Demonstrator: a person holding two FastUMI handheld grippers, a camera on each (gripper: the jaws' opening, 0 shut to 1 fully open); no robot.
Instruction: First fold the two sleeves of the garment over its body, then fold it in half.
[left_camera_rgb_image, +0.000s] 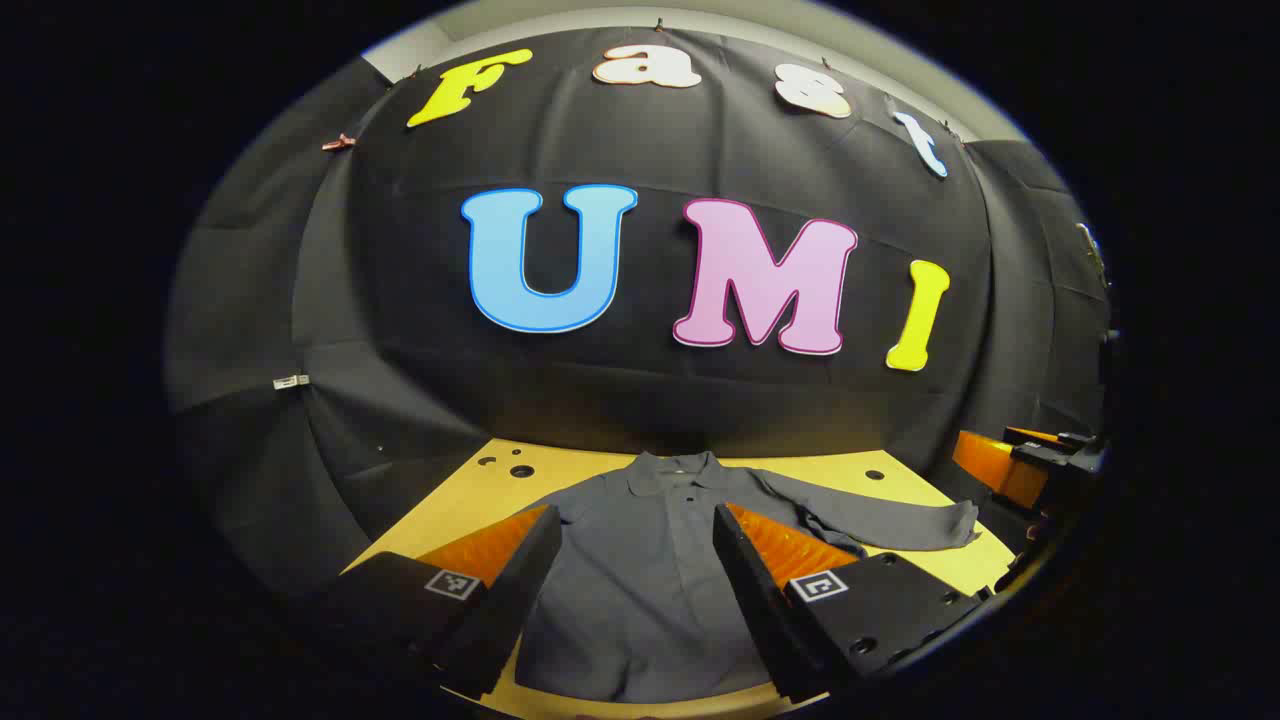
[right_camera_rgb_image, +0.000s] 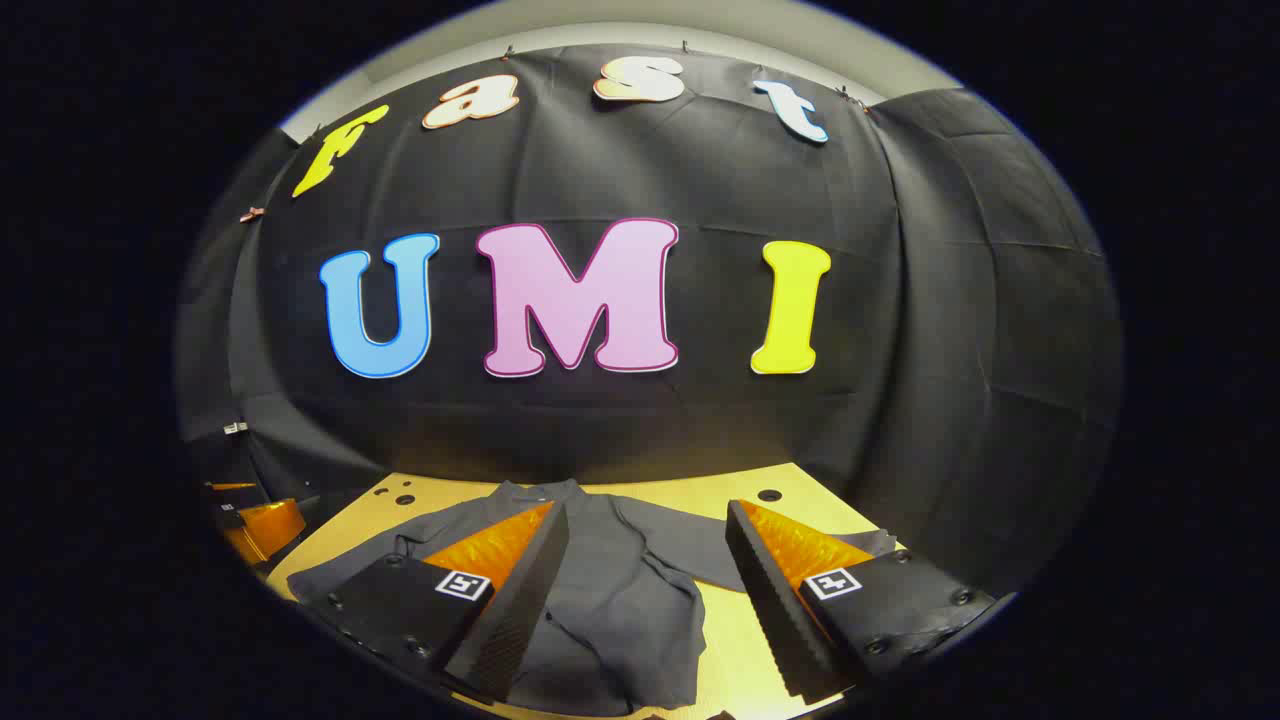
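Observation:
A dark grey long-sleeved shirt (left_camera_rgb_image: 640, 580) lies flat on the yellow table (left_camera_rgb_image: 460, 500), collar (left_camera_rgb_image: 672, 468) toward the back wall. One sleeve (left_camera_rgb_image: 900, 525) stretches out to the right. My left gripper (left_camera_rgb_image: 635, 515) hangs open above the shirt's body, holding nothing. In the right gripper view the shirt (right_camera_rgb_image: 610, 600) lies below, and a sleeve (right_camera_rgb_image: 690, 550) runs right behind one finger. My right gripper (right_camera_rgb_image: 648, 510) is open over the shirt's right side and the table, with nothing between its fingers. The shirt's hem is hidden at the near edge.
The right gripper (left_camera_rgb_image: 1040, 460) shows at the right edge of the left gripper view; the left gripper (right_camera_rgb_image: 250, 520) shows at the left edge of the right gripper view. Round holes (left_camera_rgb_image: 521, 470) dot the table's far corners. Black cloth closes the back and sides.

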